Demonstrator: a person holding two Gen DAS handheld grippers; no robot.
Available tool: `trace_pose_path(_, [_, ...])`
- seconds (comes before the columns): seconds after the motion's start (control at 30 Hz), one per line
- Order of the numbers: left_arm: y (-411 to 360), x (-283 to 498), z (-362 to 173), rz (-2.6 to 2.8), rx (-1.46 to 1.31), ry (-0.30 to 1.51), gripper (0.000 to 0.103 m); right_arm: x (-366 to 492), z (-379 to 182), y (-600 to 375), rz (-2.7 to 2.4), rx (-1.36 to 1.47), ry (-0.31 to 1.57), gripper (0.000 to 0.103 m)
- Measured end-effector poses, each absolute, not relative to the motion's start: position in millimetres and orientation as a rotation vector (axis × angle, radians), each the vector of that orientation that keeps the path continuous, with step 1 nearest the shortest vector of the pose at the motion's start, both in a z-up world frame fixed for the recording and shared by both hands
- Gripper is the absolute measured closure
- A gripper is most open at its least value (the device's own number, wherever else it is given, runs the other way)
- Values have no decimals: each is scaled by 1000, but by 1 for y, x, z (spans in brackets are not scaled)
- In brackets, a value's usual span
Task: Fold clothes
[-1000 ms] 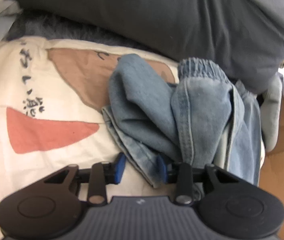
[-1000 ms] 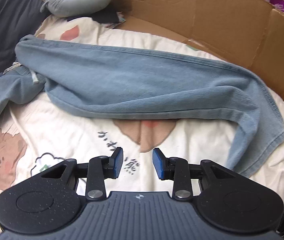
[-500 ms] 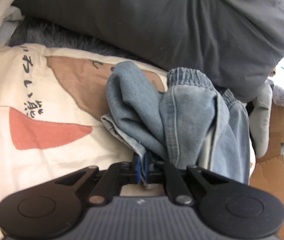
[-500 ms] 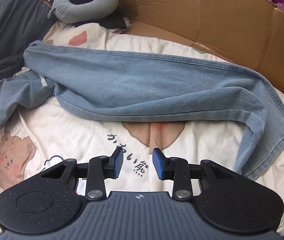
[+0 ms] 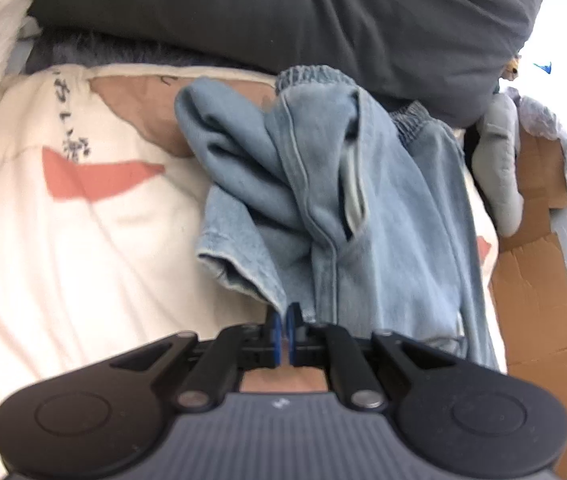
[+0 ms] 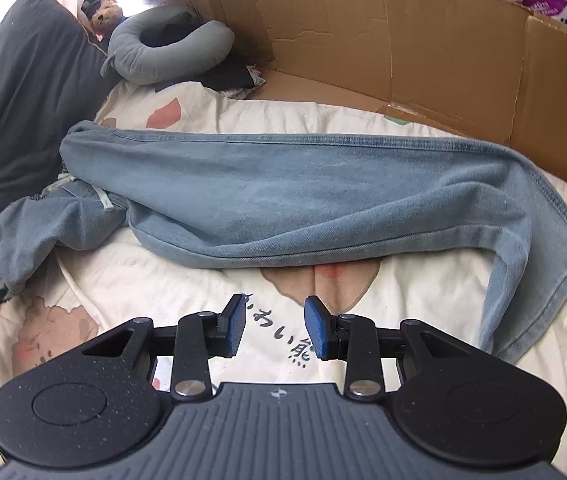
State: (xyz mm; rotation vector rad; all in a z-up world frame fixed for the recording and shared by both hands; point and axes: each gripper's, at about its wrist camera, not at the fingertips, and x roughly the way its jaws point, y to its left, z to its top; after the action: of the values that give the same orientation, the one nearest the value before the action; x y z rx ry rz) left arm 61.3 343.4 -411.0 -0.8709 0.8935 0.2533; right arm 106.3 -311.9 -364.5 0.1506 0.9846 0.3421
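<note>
Jeans [image 6: 283, 196] stretched across a printed bedsheet [image 6: 163, 292], hemmed in by a cardboard wall [image 6: 423, 40].
The left tongs [image 5: 283, 334] are clamped on the jeans' bunched hem edge beside a dark pillow [image 5: 283, 12]; the right tongs [image 6: 273, 330] stand apart over bare sheet, just short of the leg's near edge.

Jeans [image 6: 283, 196]: light, faded blue denim. Bedsheet [image 6: 171, 280]: cream, printed with brown and coral shapes and black characters. Pillow [image 5: 283, 12]: dark grey. Neck pillow [image 6: 163, 56]: grey. Cardboard wall [image 6: 403, 40]: brown. Gripper pads [image 6: 315, 332]: blue, on black bodies.
</note>
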Motion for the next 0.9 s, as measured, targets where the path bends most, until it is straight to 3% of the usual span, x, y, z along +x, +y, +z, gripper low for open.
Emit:
trace_pose_path(0.53, [244,49,-383,33,-829,1023,101,94,-361,-267,581,321,1018,63])
trace_pose_path(0.9, [193,61,-363,-115,-793,1075,103,98,-383,-221,788,666,1133,43])
